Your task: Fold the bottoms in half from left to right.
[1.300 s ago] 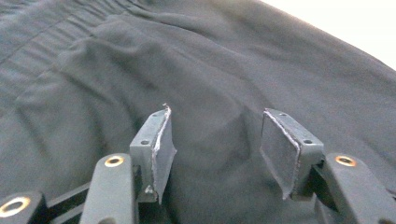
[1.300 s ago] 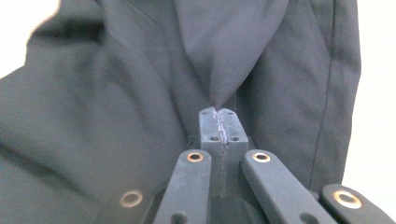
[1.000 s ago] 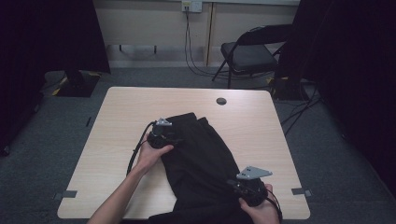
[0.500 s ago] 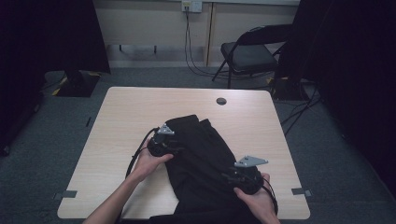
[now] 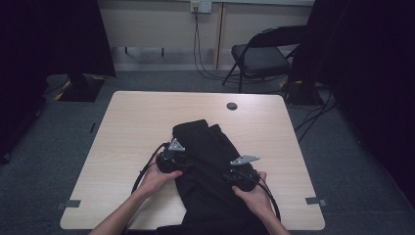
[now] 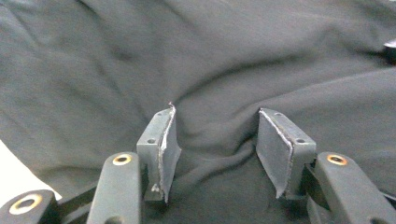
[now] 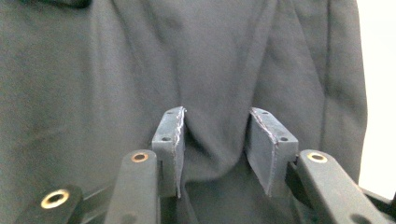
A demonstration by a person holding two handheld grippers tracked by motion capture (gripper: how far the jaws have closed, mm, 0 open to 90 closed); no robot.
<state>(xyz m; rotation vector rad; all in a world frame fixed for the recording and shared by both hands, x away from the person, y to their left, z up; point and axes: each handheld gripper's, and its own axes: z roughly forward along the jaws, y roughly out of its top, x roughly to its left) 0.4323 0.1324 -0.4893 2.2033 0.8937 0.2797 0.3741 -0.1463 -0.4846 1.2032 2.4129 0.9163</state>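
Jaws apart — black garment [image 6: 224, 70] bunched between both pairs.

A light wooden table [image 5: 137, 127] with rounded corners stands on grey carpet [image 5: 63, 142]. Near its far edge, right of centre, sits a small round dark cable port [image 5: 232, 106]. Beyond the table to the far right is a black folding chair [image 5: 262, 56], angled toward the wall. On the far wall [image 5: 156, 24], a power outlet [image 5: 200, 6] has dark cables [image 5: 198, 46] hanging down to the floor. At far left, a dark stand base [image 5: 80, 88] rests on the carpet, with black curtains [image 5: 54, 34] behind it. More black curtain [image 5: 372, 73] hangs along the right side. Small strips of tape [image 5: 68, 204] mark the floor near the table's near corners.
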